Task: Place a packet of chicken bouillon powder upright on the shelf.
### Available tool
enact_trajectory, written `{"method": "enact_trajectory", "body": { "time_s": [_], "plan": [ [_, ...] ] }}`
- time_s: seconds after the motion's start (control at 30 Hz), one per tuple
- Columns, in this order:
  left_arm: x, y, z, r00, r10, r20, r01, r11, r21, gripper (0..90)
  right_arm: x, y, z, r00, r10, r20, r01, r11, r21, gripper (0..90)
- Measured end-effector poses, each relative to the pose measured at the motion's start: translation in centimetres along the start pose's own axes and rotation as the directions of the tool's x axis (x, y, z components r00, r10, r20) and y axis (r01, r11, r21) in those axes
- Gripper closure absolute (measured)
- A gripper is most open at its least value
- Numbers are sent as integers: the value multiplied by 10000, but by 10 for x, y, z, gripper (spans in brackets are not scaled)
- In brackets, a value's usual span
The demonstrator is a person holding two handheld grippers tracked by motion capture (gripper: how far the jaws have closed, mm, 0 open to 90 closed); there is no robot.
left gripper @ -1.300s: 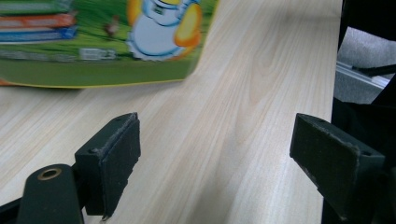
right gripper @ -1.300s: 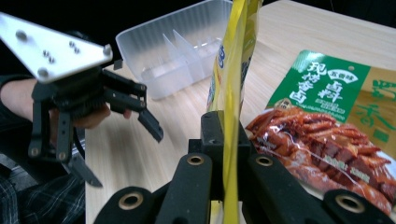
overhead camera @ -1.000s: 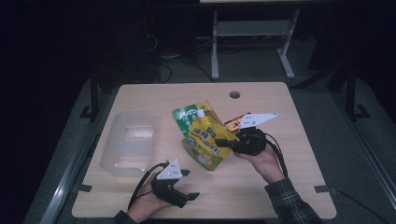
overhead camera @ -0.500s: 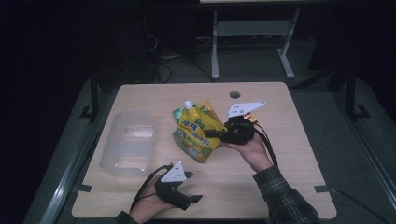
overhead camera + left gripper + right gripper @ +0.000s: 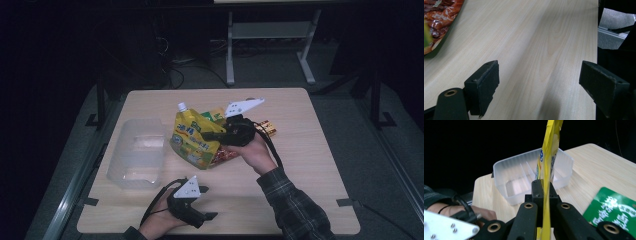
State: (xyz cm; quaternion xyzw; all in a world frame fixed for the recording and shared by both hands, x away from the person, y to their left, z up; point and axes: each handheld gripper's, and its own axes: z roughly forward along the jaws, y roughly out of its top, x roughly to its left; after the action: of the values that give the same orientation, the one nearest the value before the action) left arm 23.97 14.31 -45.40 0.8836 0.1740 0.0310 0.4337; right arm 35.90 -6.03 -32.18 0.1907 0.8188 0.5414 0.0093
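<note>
pouch hides snack packs beneath; right gripper clamps it.

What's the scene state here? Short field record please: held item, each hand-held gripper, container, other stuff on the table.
held item: yellow spouted pouch, lifted off the table, edge clamped
right hand-held gripper: shut on the pouch, jaws pointing toward the container
left hand-held gripper: open, holding nothing, low over the table near its front edge
container: clear plastic bin with dividers, at table left, nothing visible inside
other items: red snack packet and green packet lying flat on the table
</note>
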Motion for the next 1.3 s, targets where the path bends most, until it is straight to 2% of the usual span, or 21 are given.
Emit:
{"method": "enact_trajectory", "body": {
  "time_s": [0.1, 0.47, 0.63, 0.9, 1.0, 1.3],
  "plan": [
    [0, -1, -3, 9999, 59, -100, -58, 10000, 32, 159, 2, 7, 9, 9999, -88, -118, 88, 10000, -11, 900],
    [-6, -13, -16, 9981, -397, -473, 395, 9992, -68, 159, 6, 24, 43, 9968, -351, -722, 348, 9994, -46, 900],
    [-8, -18, -23, 9971, -376, -663, 380, 9993, 43, 159, 8, 33, 56, 9952, -434, -882, 431, 9991, -48, 900],
    [-13, -24, -29, 9977, -296, -617, 300, 9995, 47, 158, 18, 49, 77, 9913, -566, -1186, 554, 9984, -130, 900],
    [-14, -24, -29, 9974, -469, -541, 463, 9989, -121, 158, 21, 53, 87, 9898, -631, -1276, 618, 9980, -145, 900],
    [-14, -25, -31, 9969, -515, -599, 506, 9986, -155, 159, 30, 63, 117, 9834, -740, -1659, 760, 9971, 58, 900]
  ]
}}
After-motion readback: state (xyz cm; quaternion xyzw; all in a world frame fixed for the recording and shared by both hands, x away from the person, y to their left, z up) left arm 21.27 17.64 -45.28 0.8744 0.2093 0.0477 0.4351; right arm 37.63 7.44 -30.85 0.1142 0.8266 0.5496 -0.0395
